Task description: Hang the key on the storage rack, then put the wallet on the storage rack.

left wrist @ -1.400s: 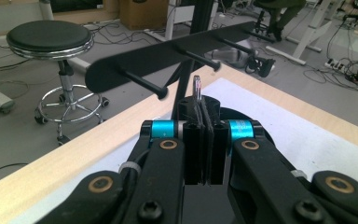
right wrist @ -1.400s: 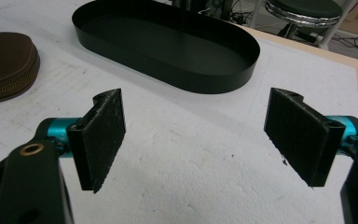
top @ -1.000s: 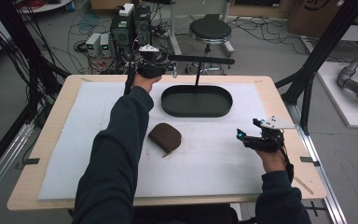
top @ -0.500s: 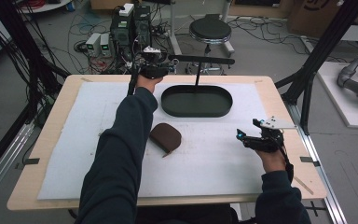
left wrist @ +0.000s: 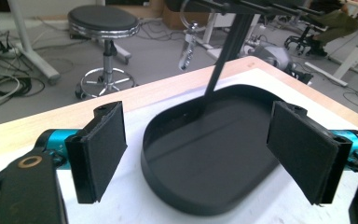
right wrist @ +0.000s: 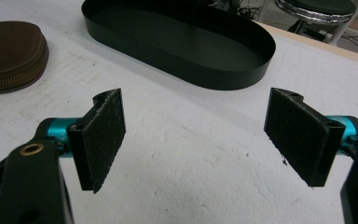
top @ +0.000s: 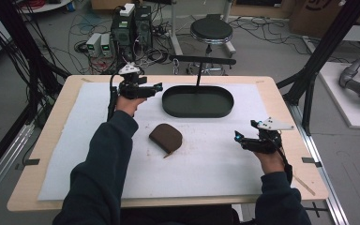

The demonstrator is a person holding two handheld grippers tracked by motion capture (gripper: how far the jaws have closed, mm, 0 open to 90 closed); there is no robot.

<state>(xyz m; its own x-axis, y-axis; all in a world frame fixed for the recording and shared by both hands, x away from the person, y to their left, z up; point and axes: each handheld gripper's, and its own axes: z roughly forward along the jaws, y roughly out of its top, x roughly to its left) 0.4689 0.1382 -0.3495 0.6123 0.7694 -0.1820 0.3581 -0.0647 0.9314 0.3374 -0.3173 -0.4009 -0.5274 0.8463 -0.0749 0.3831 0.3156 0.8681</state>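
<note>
The white foam mat (top: 75,154) covers most of the wooden table (top: 281,101); I take the black oval tray (top: 198,101) at its far middle as my landmark. A black post (top: 198,75) rises from the tray's far rim to a crossbar; my left gripper view adds a metal carabiner (left wrist: 187,44) hanging from that bar and a round stool (left wrist: 103,21) on the floor beyond, detail the high view leaves small. The brown zippered pouch (top: 166,137) lies on the mat just nearer me than the tray, untouched; my right gripper view shows its zipper edge (right wrist: 9,79). My left gripper (top: 155,87) hovers just left of the tray, jaws just opened wide, nothing between them. My right gripper (top: 237,137), nearer and right of the tray, stands spread and empty.
</note>
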